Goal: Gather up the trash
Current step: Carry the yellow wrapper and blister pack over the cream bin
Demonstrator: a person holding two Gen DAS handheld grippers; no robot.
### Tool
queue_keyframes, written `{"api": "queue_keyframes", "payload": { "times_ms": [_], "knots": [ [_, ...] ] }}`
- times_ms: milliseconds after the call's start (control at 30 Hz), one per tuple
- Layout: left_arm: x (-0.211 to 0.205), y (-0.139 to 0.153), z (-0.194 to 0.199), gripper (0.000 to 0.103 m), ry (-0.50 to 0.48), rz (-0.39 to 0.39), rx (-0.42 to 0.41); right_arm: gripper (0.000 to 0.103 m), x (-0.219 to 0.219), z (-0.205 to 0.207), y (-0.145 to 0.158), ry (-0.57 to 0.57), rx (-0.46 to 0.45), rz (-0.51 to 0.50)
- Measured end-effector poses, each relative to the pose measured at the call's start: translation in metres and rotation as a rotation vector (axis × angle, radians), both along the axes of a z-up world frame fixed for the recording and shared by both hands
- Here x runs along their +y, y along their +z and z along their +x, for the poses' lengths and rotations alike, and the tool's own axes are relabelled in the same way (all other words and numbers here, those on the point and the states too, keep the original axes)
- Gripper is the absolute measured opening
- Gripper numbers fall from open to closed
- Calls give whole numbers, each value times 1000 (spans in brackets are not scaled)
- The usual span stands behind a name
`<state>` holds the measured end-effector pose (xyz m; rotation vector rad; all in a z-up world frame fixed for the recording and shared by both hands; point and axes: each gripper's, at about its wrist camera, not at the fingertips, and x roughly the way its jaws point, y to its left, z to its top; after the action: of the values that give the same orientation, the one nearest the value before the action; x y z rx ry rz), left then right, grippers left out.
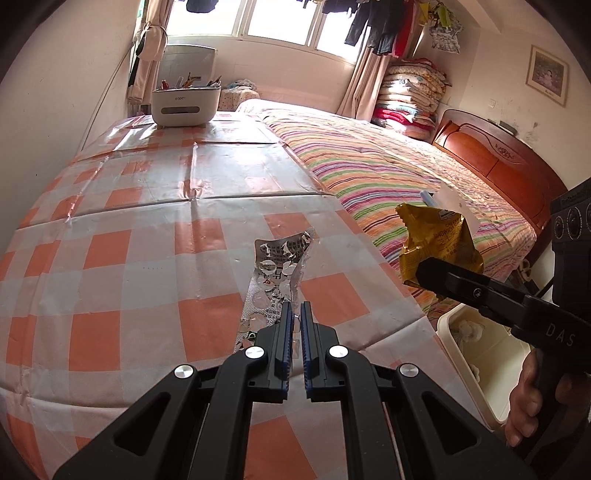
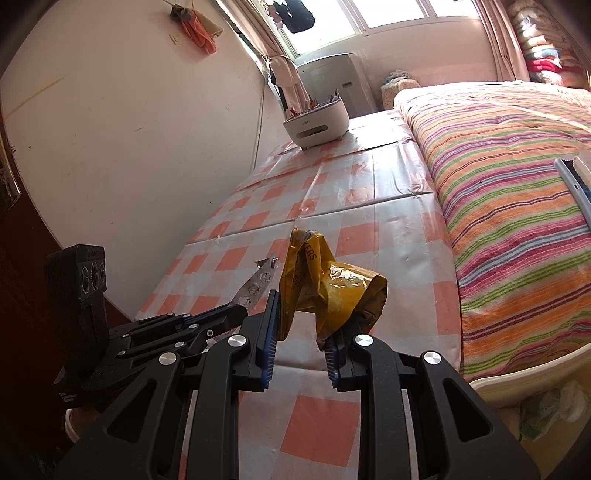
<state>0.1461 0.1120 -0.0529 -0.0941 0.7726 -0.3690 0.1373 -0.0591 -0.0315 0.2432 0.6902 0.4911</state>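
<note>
Above the checked tablecloth (image 1: 155,258), a used foil blister strip (image 1: 275,273) is being pinched by the left gripper (image 1: 295,314), while a crumpled yellow wrapper (image 2: 332,291) (near the bed's edge) is being clamped by the right gripper (image 2: 301,328).

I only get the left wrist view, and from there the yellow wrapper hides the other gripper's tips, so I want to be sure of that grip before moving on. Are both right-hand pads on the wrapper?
Observer: Yes. In the right wrist view the right gripper is shut on the yellow wrapper, one pad on each side of the crumpled foil.
Operator: Does my blister strip look secure from that side?
Observer: The left gripper pinches the blister strip by its near end; the rest sticks out above the checked tablecloth.
Operator: Anything on that wall to my left?
Observer: An orange cloth hangs high on it.
</note>
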Motion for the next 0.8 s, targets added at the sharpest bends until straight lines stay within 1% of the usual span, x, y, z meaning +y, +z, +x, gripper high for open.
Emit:
{"api": "queue_keyframes", "payload": {
  "times_ms": [200,433,800],
  "knots": [
    [-19,0,-9,5,-45,-15,-6,22,-19,-17,-1,-38,-20,-23],
    [-47,1,-22,5,-110,-15,-14,22,-44,-38,-2,-81,-42,-32],
    [-80,-1,-33,5,-179,-9,-26,22,-94,-67,-8,-185,-65,-17]
  ]
}}
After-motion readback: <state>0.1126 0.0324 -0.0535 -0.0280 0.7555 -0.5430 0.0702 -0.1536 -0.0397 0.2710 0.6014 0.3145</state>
